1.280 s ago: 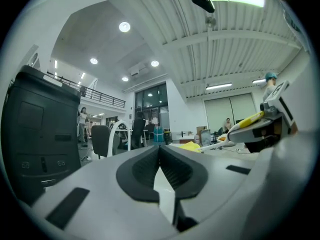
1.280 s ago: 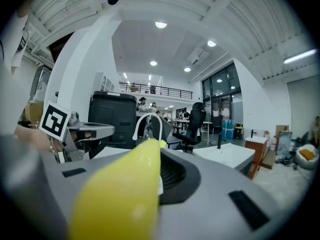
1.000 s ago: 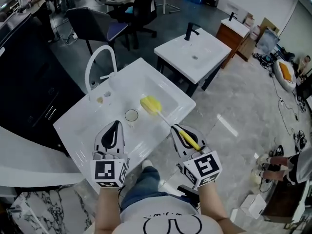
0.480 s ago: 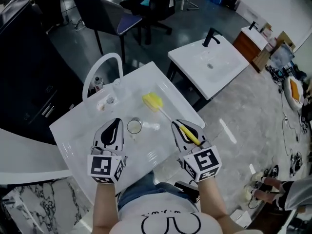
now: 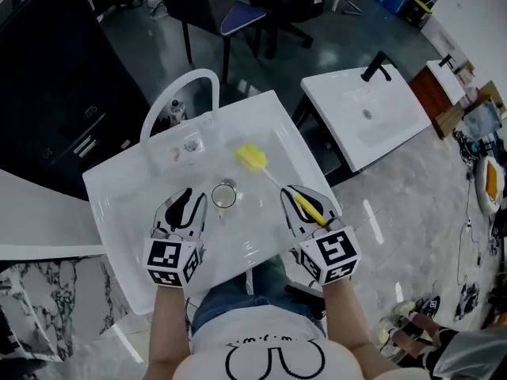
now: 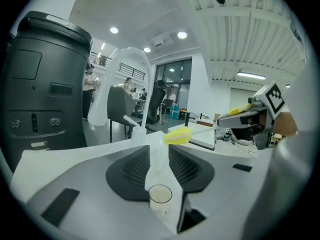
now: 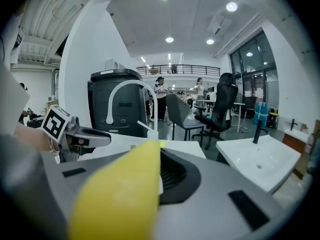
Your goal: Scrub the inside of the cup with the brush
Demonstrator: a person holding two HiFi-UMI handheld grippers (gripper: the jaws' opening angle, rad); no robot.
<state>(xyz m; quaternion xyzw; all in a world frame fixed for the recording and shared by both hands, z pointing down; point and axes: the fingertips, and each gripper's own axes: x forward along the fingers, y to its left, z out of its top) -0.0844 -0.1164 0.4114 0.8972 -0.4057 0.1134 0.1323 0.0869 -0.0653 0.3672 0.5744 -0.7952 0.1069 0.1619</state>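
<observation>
A small clear cup stands upright in the white sink basin. My left gripper sits just left of it. Its jaws have just been opening and now stand open. In the left gripper view the cup shows low in the gap of my left gripper, and no pad touches it. My right gripper is shut on the brush's yellow handle. The yellow sponge head hangs over the basin beyond the cup, and it also shows as the sponge head.
A white arched faucet stands at the basin's far rim. A second white sink with a black tap is to the right, and office chairs stand behind. A dark cabinet is on the left.
Both grippers have come forward and lower over the basin. The left jaws, shut before, now stand apart next to the cup. The brush stays in the right gripper.
</observation>
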